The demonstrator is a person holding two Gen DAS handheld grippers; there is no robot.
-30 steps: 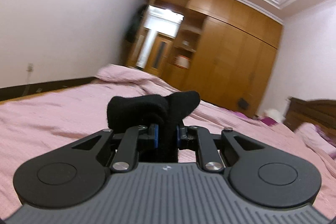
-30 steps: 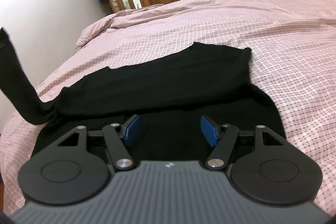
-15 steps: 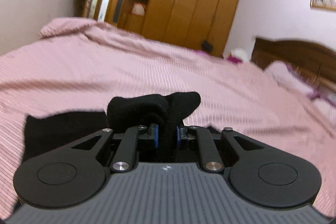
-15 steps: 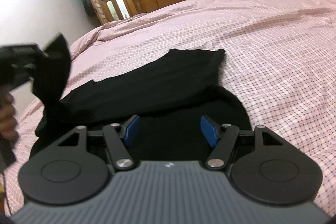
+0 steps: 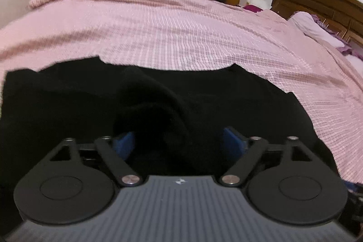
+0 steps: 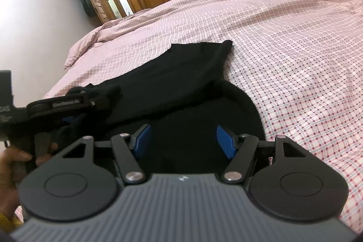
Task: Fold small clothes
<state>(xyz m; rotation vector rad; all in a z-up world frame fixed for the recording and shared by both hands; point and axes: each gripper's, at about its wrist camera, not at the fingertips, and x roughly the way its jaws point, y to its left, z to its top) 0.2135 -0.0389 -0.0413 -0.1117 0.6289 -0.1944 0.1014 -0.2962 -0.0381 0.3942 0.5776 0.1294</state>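
My left gripper (image 5: 178, 140), jaws just sprung wide, drops the sleeve end (image 5: 149, 110) onto the black garment (image 6: 181, 83) near the bed's (image 6: 295, 37) near-left edge to finish a fold, while my right gripper (image 6: 182, 140) hovers released over its hem.

The black cloth (image 5: 226, 101) is so dark in the left wrist view that its folds are hard to see. A bunched part lies between the blue fingers (image 5: 123, 140), but black on black hides where it ends. The gripper body covers the near edge of the cloth. In the right wrist view the left gripper (image 6: 74, 112) is blurry. The picture's edge cuts off the hand (image 6: 13, 160) holding it.
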